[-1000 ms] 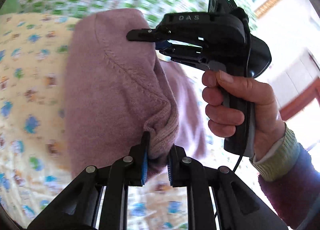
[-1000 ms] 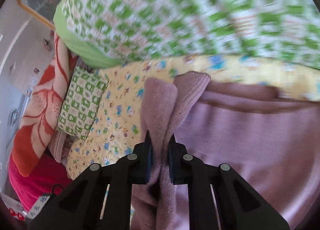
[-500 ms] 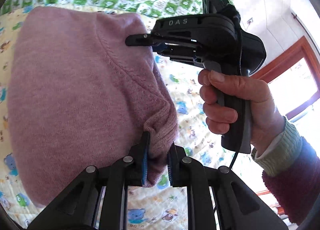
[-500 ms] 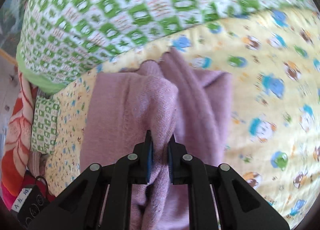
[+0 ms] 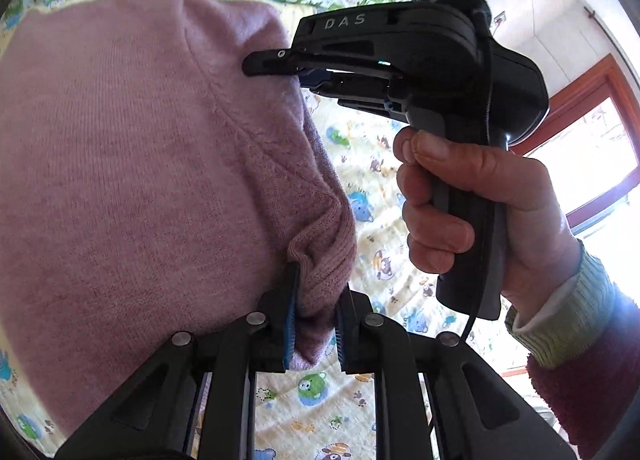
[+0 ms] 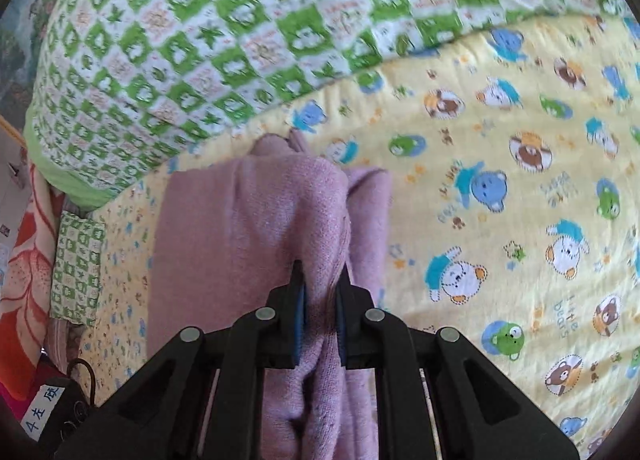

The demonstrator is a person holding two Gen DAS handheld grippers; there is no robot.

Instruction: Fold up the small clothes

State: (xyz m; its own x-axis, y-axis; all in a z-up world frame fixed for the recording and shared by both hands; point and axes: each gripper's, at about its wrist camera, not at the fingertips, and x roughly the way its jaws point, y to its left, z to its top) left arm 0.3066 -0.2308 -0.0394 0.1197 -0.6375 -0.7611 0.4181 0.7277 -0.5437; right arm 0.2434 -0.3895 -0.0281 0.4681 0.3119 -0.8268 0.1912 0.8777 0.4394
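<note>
Lowered onto the bear-print sheet point(image 6: 500, 188), pink knit sweater point(image 5: 132, 164) lies doubled, both grippers' fingers point(image 6: 298, 300) pinching it.

Mauve knit garment point(image 5: 120, 164), yellow bear-print sheet point(image 6: 500, 220), green-checked quilt point(image 6: 224, 28)

Your left gripper point(image 5: 314, 326) and right gripper point(image 6: 320, 314) both have a fold of the sweater point(image 5: 132, 164) between their pads. The sweater lies on the bear-print sheet point(image 6: 500, 188). Beyond it the checked quilt point(image 6: 224, 36) sits piled on the sheet's far edge. A small checked pillow point(image 6: 76, 268) lies left of the sweater. Your right hand point(image 5: 476, 200) is right of the sweater, above the sheet.
</note>
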